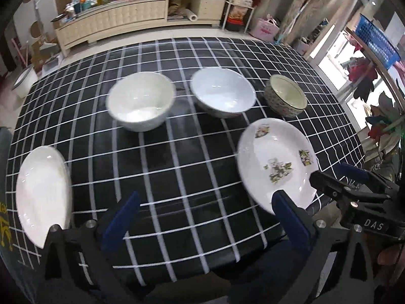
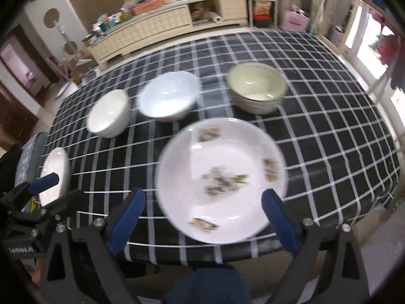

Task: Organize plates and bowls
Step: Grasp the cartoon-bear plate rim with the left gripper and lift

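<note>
On the black checked table (image 1: pixel 177 167) stand three bowls in a row: a white bowl (image 1: pixel 140 100) (image 2: pixel 109 113), a pale blue bowl (image 1: pixel 222 91) (image 2: pixel 168 96) and a patterned greenish bowl (image 1: pixel 285 95) (image 2: pixel 257 87). A plain white plate (image 1: pixel 43 192) (image 2: pixel 54 174) lies at the near left. A flowered white plate (image 1: pixel 277 162) (image 2: pixel 222 179) lies at the near right. My left gripper (image 1: pixel 205 215) is open and empty over the near table edge, between the plates. My right gripper (image 2: pixel 202 212) is open, its fingers either side of the flowered plate's near rim.
A long cream sideboard (image 1: pixel 141 15) with clutter stands beyond the table. A blue basket (image 1: pixel 377 40) and red flowers (image 1: pixel 362 73) are at the right. The right gripper's body (image 1: pixel 354 197) shows in the left wrist view, beside the flowered plate.
</note>
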Available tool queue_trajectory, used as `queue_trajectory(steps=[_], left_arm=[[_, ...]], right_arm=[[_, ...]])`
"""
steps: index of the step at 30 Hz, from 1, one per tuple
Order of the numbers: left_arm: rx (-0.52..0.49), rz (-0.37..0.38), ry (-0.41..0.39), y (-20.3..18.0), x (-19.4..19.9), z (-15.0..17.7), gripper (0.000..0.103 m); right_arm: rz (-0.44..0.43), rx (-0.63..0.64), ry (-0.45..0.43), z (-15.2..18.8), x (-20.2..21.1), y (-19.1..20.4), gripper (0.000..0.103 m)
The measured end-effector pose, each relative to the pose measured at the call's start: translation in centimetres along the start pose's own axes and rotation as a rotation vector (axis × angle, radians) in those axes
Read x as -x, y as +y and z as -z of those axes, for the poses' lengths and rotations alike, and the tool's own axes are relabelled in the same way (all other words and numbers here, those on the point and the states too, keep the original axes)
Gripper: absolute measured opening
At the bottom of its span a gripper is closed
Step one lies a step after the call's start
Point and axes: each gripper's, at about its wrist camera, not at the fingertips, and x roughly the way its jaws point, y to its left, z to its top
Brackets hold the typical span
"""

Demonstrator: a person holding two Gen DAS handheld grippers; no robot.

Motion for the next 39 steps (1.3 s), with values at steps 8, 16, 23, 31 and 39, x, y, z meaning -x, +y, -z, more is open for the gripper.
queue_trajectory(steps=[8,16,23,31,39], left_arm=[[-0.075,-0.055,0.064,-3.3,-4.8,-1.9,0.103],[-0.089,-0.055,0.135,-4.2,-9.5,-2.6,0.103],[-0.063,-0.044,0.162,-4.5,-11.8,-2.7,0.103],[-0.034,-0.019,0.197,-4.6,-13.1,-2.6,0.048],[-0.034,0.009,0.198,-5.6,-12.5,-2.5,0.026]], right_arm=[[0.079,-0.033,0.038,-0.9,-2.2,-5.6,0.096],[0.098,-0.012,0.111,-1.3,-5.7,-7.5,0.096],[0.076,-0.022,0.138,-1.4,-7.3,-8.7,0.096],[0.062,-0.011,0.154,-1.3,-7.8,-9.2,0.079],[-0.03,-0.034,0.189,-0.8,-7.6,-9.1,0.026]])
